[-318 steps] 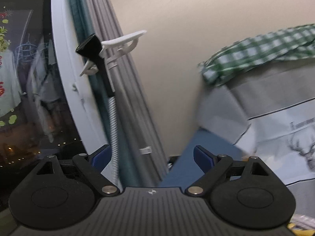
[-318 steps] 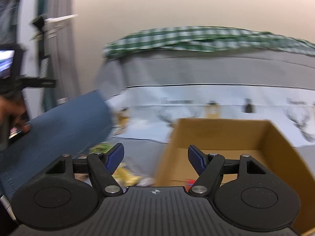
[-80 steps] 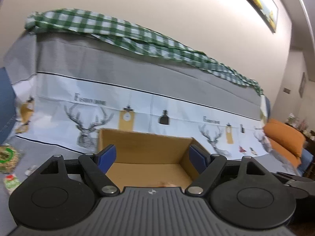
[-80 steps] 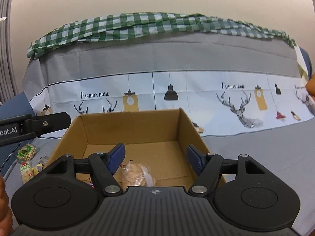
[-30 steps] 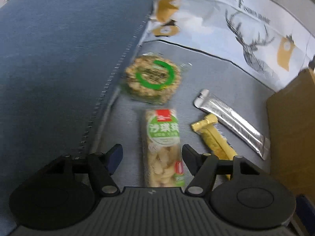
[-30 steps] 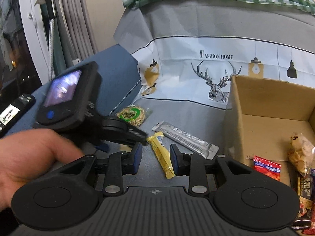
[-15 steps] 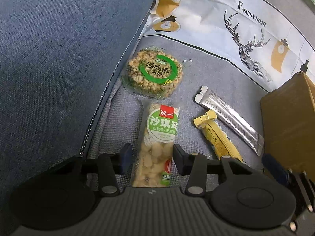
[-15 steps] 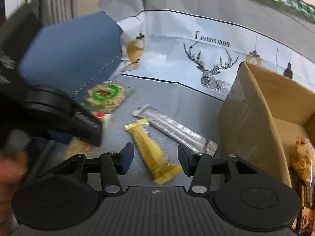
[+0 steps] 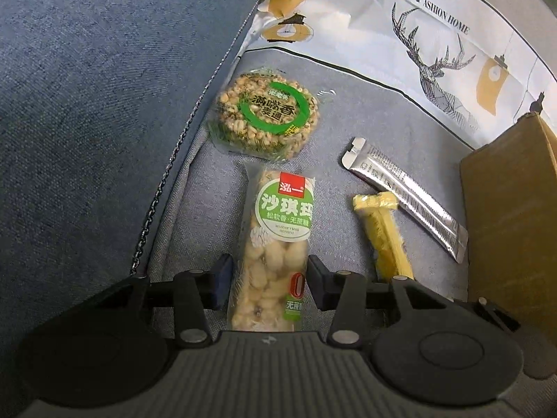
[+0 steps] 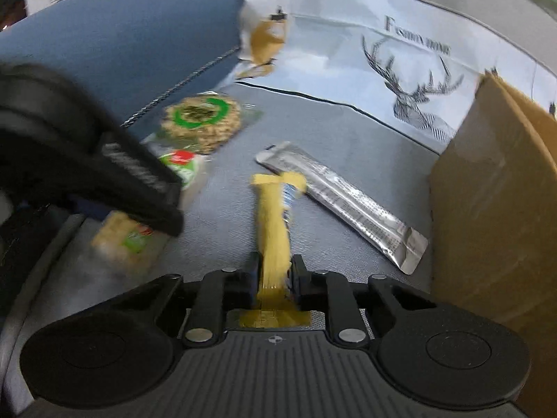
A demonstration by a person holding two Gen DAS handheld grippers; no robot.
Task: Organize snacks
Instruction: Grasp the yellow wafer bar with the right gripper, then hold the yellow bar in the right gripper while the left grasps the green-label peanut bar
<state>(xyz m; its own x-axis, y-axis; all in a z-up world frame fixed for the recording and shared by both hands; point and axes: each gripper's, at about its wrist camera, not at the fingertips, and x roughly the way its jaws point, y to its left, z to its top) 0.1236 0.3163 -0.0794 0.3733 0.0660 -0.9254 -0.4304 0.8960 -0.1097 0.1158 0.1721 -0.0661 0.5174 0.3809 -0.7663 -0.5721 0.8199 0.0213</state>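
Both grippers are picking up: the right gripper (image 10: pixel 273 275) is clamping the yellow bar (image 10: pixel 273 223), the left gripper (image 9: pixel 267 280) is straddling the nut bar (image 9: pixel 275 244) on the sofa (image 9: pixel 348 111), apparently unclosed, so next comes squeezing, then lifting both into the box (image 10: pixel 487 188).

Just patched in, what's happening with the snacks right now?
Both grippers are down on the grey sofa seat picking up snacks. The left gripper has its jaws on either side of the long puffed-snack bar, close to it but not clearly clamped yet. The right gripper has its jaws shut on the yellow stick packet. The round grain cake and the silver sachet still lie loose on the seat. The cardboard box stands just to the right.
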